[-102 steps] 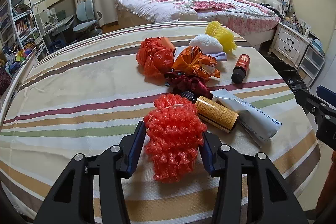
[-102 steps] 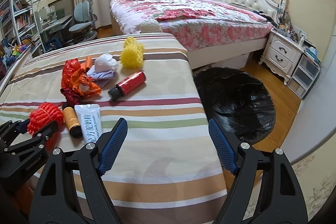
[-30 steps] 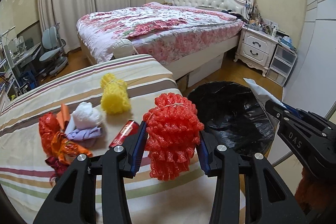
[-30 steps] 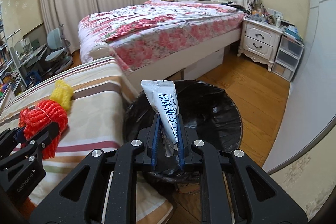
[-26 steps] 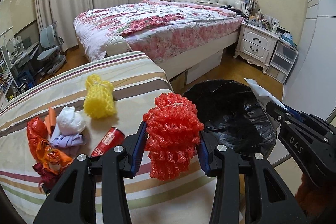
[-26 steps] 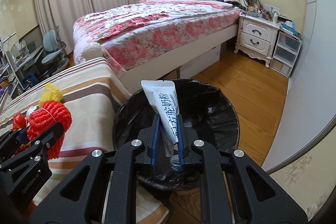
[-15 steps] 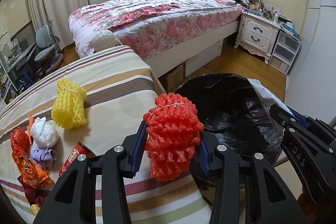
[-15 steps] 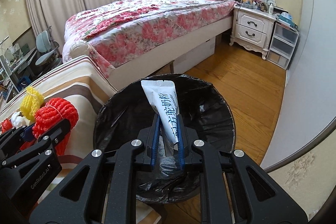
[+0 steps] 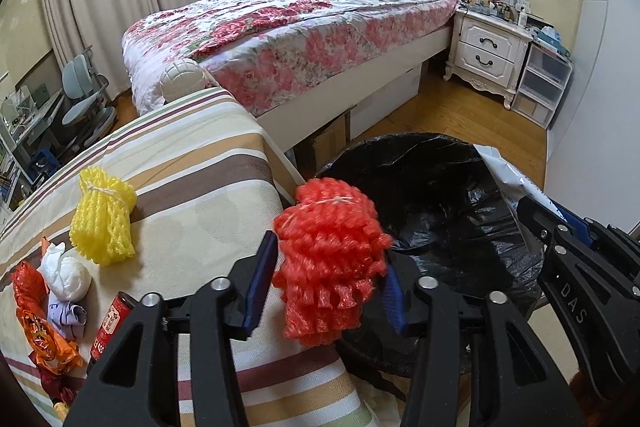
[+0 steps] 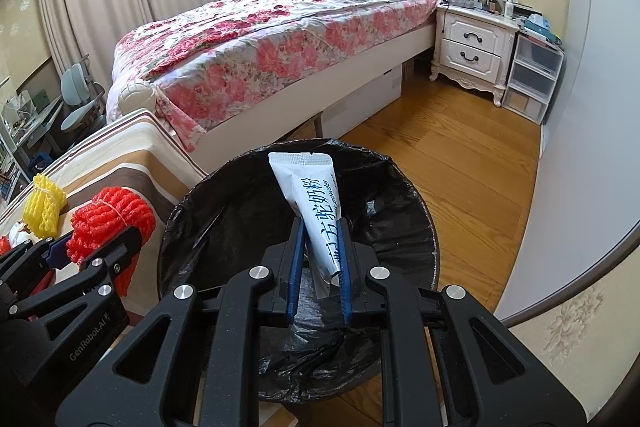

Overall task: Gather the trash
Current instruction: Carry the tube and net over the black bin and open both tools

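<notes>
Left gripper [image 9: 326, 287] sits low centre in the left wrist view with the red net [image 9: 330, 259] between its blue pads. Its jaws are opening: a gap shows between the left pad and the net, where half a second ago both pads pinched it tight. The net has tipped right and hangs over the near rim of the bin [image 9: 432, 187], no longer square between the fingers.

Right gripper [image 10: 319, 263] is clenched on the white pouch [image 10: 310, 199], which stands tilted up out of the jaws, centre frame, directly over the black-lined bin [image 10: 224, 223]. The grip is unchanged from a second ago. In the left wrist view the pouch [image 9: 506, 175] pokes in at right edge, above the bin's far side.

Compared with a second back, the bin fills more of both views and sits lower and closer; the striped table [image 9: 192, 163] has slid to the left. More floor and the nightstand [image 10: 470, 47] show at upper right.

Left on the table, left side of the left wrist view: yellow net [image 9: 103, 219], white wad [image 9: 66, 273], purple scrap [image 9: 66, 317], red bottle [image 9: 110, 323], orange wrapper [image 9: 42, 333]. All are untouched and have drifted toward the lower left corner. Bed [image 9: 296, 27] spans the upper middle.
</notes>
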Available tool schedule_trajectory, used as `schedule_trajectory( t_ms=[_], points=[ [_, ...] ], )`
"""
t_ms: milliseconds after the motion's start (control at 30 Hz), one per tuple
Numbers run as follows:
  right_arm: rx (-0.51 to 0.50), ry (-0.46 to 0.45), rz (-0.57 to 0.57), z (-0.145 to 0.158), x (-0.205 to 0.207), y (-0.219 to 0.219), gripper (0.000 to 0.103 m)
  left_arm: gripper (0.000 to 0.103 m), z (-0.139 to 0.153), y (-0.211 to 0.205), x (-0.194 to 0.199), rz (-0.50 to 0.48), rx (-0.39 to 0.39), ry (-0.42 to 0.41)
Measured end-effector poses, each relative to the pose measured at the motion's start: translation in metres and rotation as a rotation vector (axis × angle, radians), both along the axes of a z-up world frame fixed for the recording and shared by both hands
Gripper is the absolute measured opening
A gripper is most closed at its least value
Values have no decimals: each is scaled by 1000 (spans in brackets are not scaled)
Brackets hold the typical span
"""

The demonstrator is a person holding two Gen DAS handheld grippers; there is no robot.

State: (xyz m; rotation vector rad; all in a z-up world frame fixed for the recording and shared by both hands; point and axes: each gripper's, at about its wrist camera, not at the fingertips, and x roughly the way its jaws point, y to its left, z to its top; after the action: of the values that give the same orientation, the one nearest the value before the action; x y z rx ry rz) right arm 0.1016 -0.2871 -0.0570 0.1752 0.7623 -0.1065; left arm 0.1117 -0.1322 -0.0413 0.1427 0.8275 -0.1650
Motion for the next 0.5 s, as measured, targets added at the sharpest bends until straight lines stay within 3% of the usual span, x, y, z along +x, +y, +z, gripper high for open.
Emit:
schedule_trajectory(
  t_ms=[100, 167, 433, 500],
  points=[
    [4, -3, -9, 0, 0, -2, 26, 68, 1, 0, 0, 2, -2, -7],
    [4, -4, -14, 0, 0, -3, 26, 73, 2, 0, 0, 4, -4, -10],
    [4, -9, -32, 4, -5, -7, 29, 78, 5, 1, -1, 13, 9, -20],
    [2, -11, -38, 4, -7, -7, 35, 78, 5, 1, -1, 14, 6, -17]
  ],
)
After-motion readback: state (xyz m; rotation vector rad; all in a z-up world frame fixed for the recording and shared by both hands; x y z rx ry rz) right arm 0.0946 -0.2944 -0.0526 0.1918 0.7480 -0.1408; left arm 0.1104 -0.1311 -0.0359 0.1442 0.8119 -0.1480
